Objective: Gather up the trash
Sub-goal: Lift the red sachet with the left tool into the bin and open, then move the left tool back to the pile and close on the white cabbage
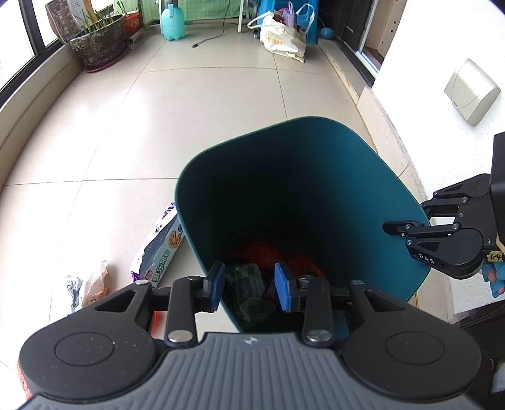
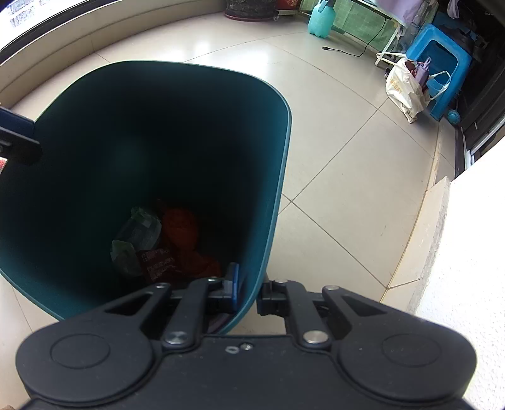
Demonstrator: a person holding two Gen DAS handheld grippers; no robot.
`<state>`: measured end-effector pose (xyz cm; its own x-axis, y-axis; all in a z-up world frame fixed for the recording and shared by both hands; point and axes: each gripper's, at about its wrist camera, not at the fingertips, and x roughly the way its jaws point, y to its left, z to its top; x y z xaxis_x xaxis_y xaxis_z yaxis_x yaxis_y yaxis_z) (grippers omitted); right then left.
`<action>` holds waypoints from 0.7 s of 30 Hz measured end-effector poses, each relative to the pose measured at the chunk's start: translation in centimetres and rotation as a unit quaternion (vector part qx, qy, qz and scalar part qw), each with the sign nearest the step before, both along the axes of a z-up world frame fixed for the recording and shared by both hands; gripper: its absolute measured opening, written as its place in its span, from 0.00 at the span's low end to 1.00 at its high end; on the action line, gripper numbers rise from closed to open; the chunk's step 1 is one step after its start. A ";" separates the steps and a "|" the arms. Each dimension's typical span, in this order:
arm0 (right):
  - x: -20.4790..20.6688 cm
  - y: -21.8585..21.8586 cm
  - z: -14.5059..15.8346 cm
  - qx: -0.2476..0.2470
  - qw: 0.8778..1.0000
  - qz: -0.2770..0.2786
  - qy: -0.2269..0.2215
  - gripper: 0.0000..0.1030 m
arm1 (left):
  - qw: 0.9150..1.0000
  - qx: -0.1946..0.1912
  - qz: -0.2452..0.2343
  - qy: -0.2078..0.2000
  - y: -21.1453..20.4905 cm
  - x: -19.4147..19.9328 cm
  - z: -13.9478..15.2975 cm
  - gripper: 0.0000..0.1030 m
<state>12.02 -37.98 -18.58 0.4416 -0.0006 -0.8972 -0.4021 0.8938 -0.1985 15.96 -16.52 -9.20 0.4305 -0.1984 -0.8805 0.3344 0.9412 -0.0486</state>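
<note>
A dark teal bin [image 1: 315,151] stands tilted on the tiled floor. At its bottom lie a crumpled green packet [image 2: 139,233], orange scraps [image 2: 183,227] and a red wrapper [image 2: 157,261]. My left gripper [image 1: 249,284] hovers over the bin's near rim, open, with nothing between its blue pads; the green packet [image 1: 249,296] shows far below them. My right gripper [image 2: 251,290] is shut on the bin's wall [image 2: 277,176], one pad inside and one outside. It also appears as the right gripper [image 1: 419,217] on the bin's right rim. A white and purple packet [image 1: 161,249] and crumpled wrappers [image 1: 88,284] lie on the floor left of the bin.
A white wall [image 1: 442,63] with a beige box [image 1: 472,91] rises close on the right. At the far end stand a plant pot [image 1: 101,41], a teal spray bottle [image 1: 172,22], a white bag [image 1: 284,38] and a blue stool [image 2: 442,63]. A cable [image 1: 217,28] trails across the floor.
</note>
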 end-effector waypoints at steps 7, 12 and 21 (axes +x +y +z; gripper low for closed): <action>0.1 0.2 0.0 -0.003 1.000 -0.004 0.002 0.09 | 0.999 -0.012 0.033 -0.031 3.5 -0.6 1.1 0.67; 0.2 0.3 -0.1 -0.006 1.000 -0.003 0.003 0.09 | 0.996 -0.014 0.086 -0.025 7.9 -0.1 0.8 0.67; 0.4 0.6 -0.3 -0.013 1.000 -0.003 0.006 0.10 | 0.982 0.011 0.188 -0.002 16.7 1.9 -4.6 0.75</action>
<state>12.44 -37.35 -18.84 0.4316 -0.0267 -0.9017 -0.3995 0.8905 -0.2176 17.85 0.19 -13.79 0.4736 -0.0046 -0.8807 -0.0375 0.9990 -0.0254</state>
